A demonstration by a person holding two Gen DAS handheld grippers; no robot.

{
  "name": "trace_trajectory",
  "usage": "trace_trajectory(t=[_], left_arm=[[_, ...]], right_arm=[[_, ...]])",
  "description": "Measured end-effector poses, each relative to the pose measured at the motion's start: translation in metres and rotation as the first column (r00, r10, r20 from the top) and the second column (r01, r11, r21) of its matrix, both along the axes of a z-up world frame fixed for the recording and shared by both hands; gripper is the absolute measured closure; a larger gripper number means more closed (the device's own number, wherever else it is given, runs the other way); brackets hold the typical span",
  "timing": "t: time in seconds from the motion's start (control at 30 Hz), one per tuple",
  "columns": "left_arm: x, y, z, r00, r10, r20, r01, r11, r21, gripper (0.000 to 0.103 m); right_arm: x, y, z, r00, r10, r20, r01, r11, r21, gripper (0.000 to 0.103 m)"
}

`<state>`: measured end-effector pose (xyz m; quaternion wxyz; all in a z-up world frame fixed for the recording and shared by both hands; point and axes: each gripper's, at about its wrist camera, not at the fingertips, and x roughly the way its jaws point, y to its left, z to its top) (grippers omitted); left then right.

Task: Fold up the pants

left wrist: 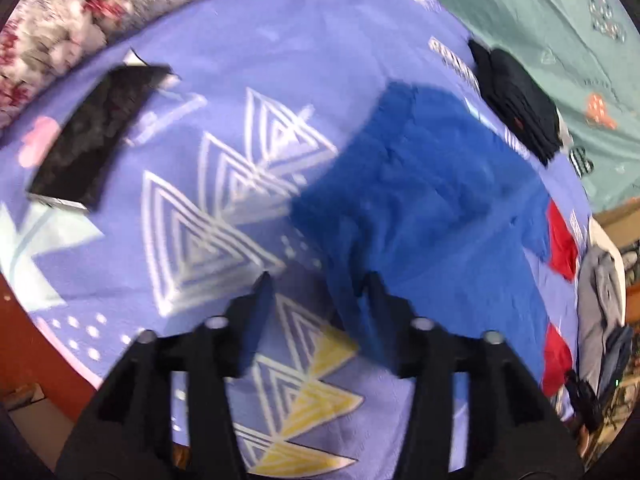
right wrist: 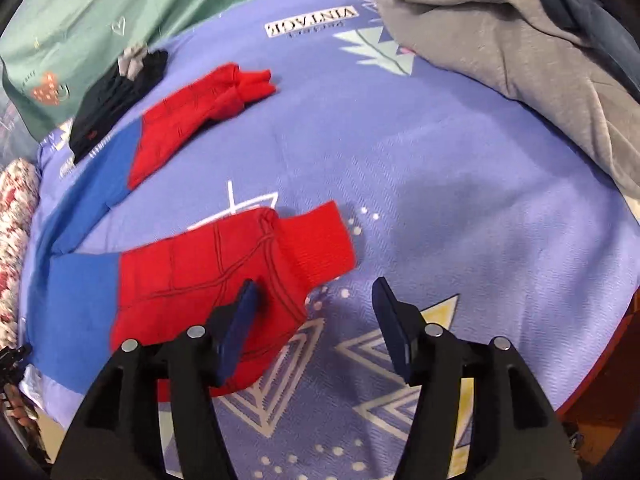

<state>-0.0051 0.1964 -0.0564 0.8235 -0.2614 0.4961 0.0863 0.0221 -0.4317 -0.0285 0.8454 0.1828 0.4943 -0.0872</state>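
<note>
The pants are laid out flat on the purple blanket of the bed. The top part is blue and the leg ends are red. In the right wrist view, one red cuff is seen just in front of the right tool, and the other red leg end is seen farther back, apart from the first.

The right tool is held wide open and nothing is gripped in it. One of its fingers is seen over the red cloth and the other over bare blanket. The left tool is also held wide open and empty (the left view is blurry, so small things cannot be told). It is placed near the edge of the blue part.

It looks like the grab for the first fold is being lined up. To do it well, the near red cuff should be pinched through both layers, close to its edge. The blue edge should be pinched by the left tool in the same way. Then both ends should be lifted together and kept level, so the cloth is not bunched up. The folded dark clothes and the grey heap should be kept away from.
</note>
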Motion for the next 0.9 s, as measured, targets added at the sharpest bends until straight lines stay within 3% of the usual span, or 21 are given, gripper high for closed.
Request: trace_trajectory(t=[0.13,0.3,0.4,0.43,0.47,0.6,0.67,0.73,0.77,0.83,0.9], left_arm=[[0.003,0.008,0.039,0.994,0.021,0.111,-0.031,0.995,0.093,0.039],[0.029,-0.021,0.055,0.977,-0.056,0.208,0.034,0.993,0.111,0.032],[0.052,-0.054,0.038,0.972,-0.171,0.160,0.151,0.980,0.129,0.027],[0.059,-0.067,0.029,0.968,-0.219,0.121,0.200,0.968,0.149,0.027],[0.063,-0.079,0.021,0.965,-0.248,0.085,0.232,0.958,0.168,0.026],[0.070,-0.088,-0.001,0.968,-0.251,0.014,0.242,0.947,0.211,0.023],[0.073,-0.088,-0.010,0.968,-0.250,-0.020,0.248,0.939,0.240,0.023],[0.077,-0.090,-0.017,0.964,-0.262,-0.049,0.265,0.918,0.296,0.023],[0.077,-0.090,-0.018,0.962,-0.267,-0.053,0.270,0.915,0.301,0.022],[0.078,-0.088,-0.013,0.958,-0.282,-0.051,0.284,0.915,0.285,0.021],[0.080,-0.083,-0.003,0.958,-0.285,-0.025,0.280,0.920,0.273,0.021]], right_arm=[[0.002,0.005,-0.003,1.000,0.018,-0.025,-0.018,1.000,-0.011,0.043],[0.009,0.018,-0.018,0.997,0.050,-0.062,-0.047,0.997,0.055,0.052],[0.019,0.027,-0.019,0.997,0.052,-0.065,-0.049,0.998,0.046,0.066],[0.021,0.030,-0.019,0.997,0.033,-0.069,-0.033,0.999,0.003,0.073],[0.023,0.032,-0.017,0.997,0.030,-0.066,-0.031,0.999,-0.016,0.087],[0.027,0.050,0.001,0.997,0.036,-0.071,-0.051,0.973,-0.223,0.088],[0.031,0.050,-0.005,0.993,0.025,-0.113,-0.053,0.967,-0.247,0.086],[0.039,0.051,-0.027,0.976,0.005,-0.220,-0.082,0.935,-0.344,0.054],[0.039,0.052,-0.025,0.981,-0.015,-0.193,-0.070,0.900,-0.429,0.032],[0.037,0.050,-0.015,0.987,-0.016,-0.157,-0.053,0.904,-0.424,0.031],[0.036,0.039,0.003,0.997,-0.044,-0.063,0.015,0.919,-0.394,0.031]])
